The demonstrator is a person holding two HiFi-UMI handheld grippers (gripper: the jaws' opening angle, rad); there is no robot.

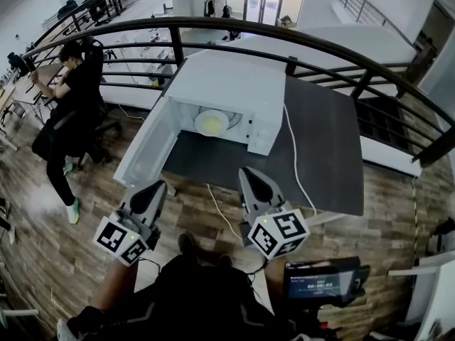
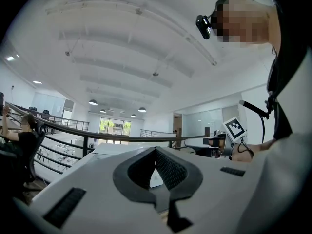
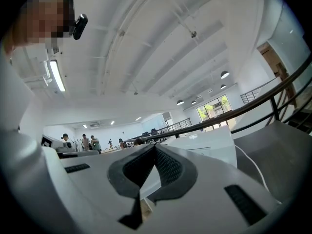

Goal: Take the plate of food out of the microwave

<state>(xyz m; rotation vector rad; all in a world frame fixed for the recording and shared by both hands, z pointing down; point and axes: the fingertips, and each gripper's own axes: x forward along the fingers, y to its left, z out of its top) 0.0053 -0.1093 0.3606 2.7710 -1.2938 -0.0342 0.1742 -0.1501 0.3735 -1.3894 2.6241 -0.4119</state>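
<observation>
The closed, empty left gripper (image 1: 152, 191) and right gripper (image 1: 253, 177) at lower centre should be opened before the plate of food (image 1: 211, 123) in the microwave (image 1: 231, 84) is reached.

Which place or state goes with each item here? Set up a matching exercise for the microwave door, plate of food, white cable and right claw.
Things:
1. microwave door
2. plate of food
3. white cable
4. right claw

Places or states:
A. lying on the dark table
B. shut, holding nothing
C. swung open
D. inside the microwave

Pairs: 1-C, 2-D, 3-A, 4-B
</observation>
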